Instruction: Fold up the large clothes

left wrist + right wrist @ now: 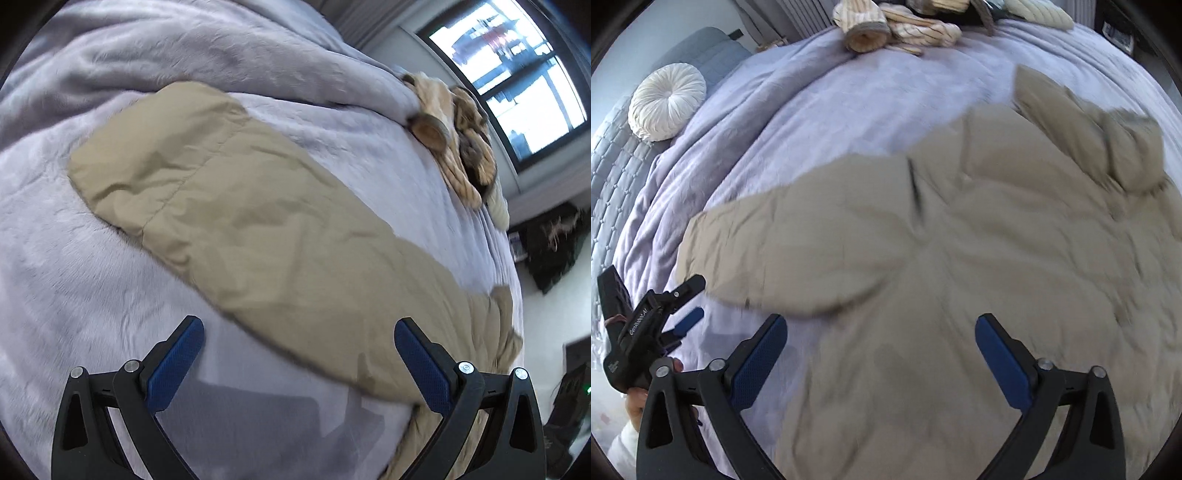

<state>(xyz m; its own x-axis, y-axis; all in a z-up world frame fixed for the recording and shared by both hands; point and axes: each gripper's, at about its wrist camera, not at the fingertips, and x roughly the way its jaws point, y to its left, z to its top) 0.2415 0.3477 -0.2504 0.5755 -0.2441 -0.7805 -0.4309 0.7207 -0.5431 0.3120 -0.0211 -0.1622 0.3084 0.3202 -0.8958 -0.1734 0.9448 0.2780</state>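
Observation:
A large tan padded garment [258,229] lies spread on a lilac bedspread [74,277]. In the left wrist view one long sleeve-like part runs from upper left to lower right. My left gripper [299,332] is open above the bedspread at the garment's near edge, with nothing between its blue pads. In the right wrist view the garment [942,258] fills the middle, with a bunched part at upper right. My right gripper [881,328] hangs open over it, its jaws wide and apart from the cloth. The left gripper [689,302] shows at lower left, held by a hand [635,402].
A pile of striped beige clothes [897,26] lies at the far side of the bed. A round white cushion [666,101] rests on a grey quilted headboard [613,177]. A window [517,77] and dark things on the floor [554,251] are beyond the bed.

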